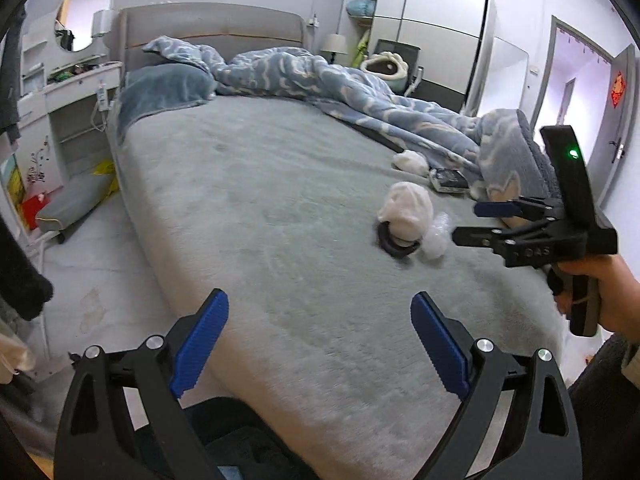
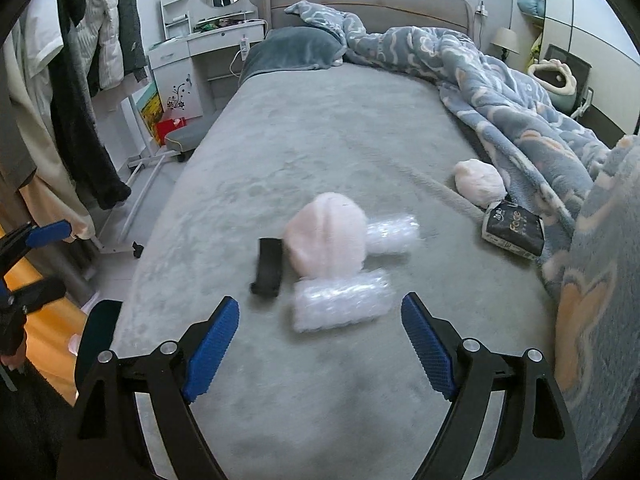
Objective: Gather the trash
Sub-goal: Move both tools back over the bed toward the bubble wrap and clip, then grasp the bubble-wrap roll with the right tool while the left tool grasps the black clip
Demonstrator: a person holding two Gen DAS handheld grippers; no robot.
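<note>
Right tongs (image 2: 320, 344): jaws apart, empty, aimed at the near bubble-wrap roll (image 2: 340, 304) on the grey bed (image 2: 280, 140). Left tongs (image 1: 320, 344): jaws apart, empty, over the bed's near edge. Recommended: straddle the roll across its short width and close gently, since the film is slick and crushable. A second roll (image 2: 392, 234) lies behind the soft, round, fluffy pad (image 2: 326, 234); a flat black strap (image 2: 268, 266) lies beside it.

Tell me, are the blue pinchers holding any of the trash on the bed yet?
No, nothing is held. The left gripper and right gripper both hang open, with only the grey bed between their fingers.
</note>
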